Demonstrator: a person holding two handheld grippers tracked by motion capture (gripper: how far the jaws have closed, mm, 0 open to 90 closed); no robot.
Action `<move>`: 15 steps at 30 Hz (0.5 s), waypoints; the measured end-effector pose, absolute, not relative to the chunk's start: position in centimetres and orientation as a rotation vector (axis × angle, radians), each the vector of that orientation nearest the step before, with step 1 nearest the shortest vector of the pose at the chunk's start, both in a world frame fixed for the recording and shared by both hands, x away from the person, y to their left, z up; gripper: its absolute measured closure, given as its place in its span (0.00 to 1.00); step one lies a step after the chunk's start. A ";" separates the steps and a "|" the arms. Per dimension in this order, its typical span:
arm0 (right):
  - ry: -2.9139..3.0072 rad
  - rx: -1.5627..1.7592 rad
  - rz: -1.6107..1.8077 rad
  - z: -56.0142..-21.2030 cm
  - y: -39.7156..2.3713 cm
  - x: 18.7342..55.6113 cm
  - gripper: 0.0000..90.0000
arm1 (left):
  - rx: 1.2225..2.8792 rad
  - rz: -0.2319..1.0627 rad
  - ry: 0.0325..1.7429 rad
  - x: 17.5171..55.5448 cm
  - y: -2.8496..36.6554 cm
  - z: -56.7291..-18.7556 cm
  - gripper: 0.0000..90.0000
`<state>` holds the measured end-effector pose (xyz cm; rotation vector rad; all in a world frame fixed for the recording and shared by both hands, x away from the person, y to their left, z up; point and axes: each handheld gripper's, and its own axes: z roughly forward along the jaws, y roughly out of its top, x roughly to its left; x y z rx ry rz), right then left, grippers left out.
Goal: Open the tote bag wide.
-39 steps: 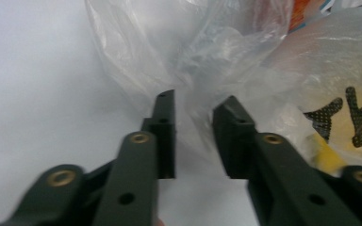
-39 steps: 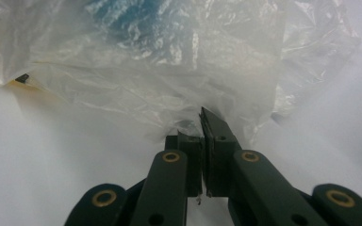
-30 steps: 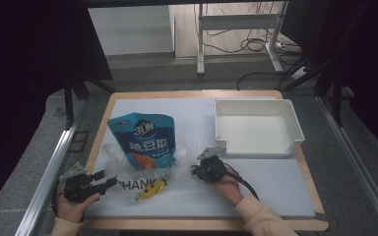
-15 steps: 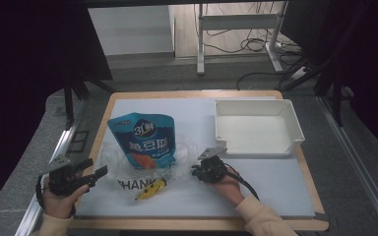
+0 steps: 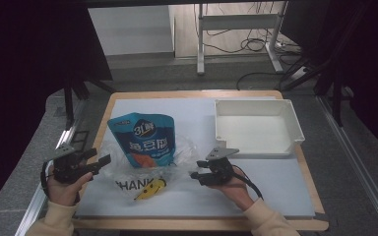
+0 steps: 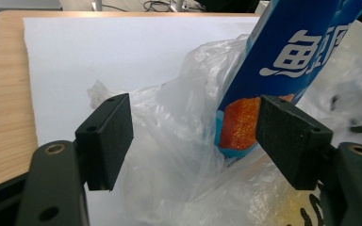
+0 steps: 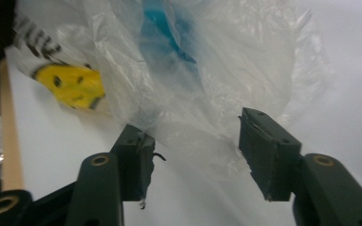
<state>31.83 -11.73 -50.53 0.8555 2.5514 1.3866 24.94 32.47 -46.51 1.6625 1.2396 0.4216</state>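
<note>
**Blue pouch in a clear bag, both grippers open**

A clear plastic bag (image 5: 150, 169) lies crumpled on the white surface (image 5: 256, 196), and a blue snack pouch (image 5: 145, 140) stands partly inside it. A yellow smiley print (image 5: 147, 189) shows on the bag's near side. The white tray (image 5: 258, 128) at the far right holds nothing.

Your left hand-held gripper (image 5: 96, 162), jaws apart, is just left of the bag. Since a second ago it has lifted off the surface. Your right hand-held gripper (image 5: 197, 176) has just been opening; its jaws stand apart with bag film between them, not pinched.
</note>
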 end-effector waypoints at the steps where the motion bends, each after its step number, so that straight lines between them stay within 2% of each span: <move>1: 2.534 0.857 1.409 -50.2 -12.1 31.5 0.48 | 1.664 0.423 1.239 24.9 32.5 -46.5 0.33; 9: 2.434 0.846 1.501 -47.8 -14.1 30.3 0.41 | 1.677 0.416 1.218 24.8 31.9 -46.2 0.37; 15: 2.306 0.820 1.579 -44.5 -15.8 30.3 0.37 | 1.671 0.423 1.223 24.8 32.1 -45.9 0.39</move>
